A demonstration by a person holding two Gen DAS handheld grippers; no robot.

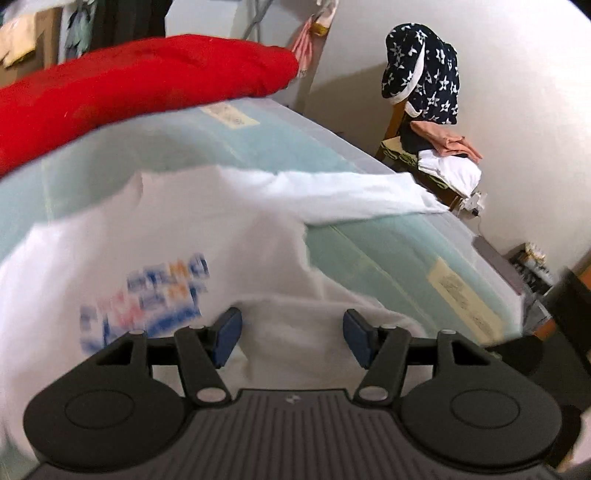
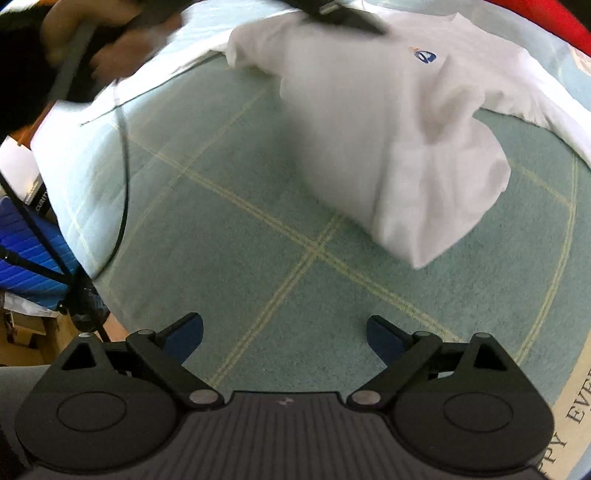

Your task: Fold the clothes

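A white T-shirt [image 1: 207,236] with a blurred blue print lies on the pale green bed cover [image 1: 369,243], one sleeve stretched out to the right. My left gripper [image 1: 291,338] hovers open just above the shirt's white cloth, with nothing pinched between its blue pads. In the right wrist view the shirt [image 2: 388,129] lies partly folded at the upper right, a small blue logo showing. My right gripper [image 2: 284,339] stands open over the bare bed cover [image 2: 258,221], apart from the shirt. The left gripper [image 2: 343,16] shows as a dark blur at the shirt's far edge.
A red blanket [image 1: 129,85] lies heaped along the far side of the bed. A chair [image 1: 395,122] by the wall bears folded clothes [image 1: 450,166] and a star-patterned garment [image 1: 421,74]. A black cable [image 2: 123,166] trails over the bed's left edge, near a blue box [image 2: 29,236].
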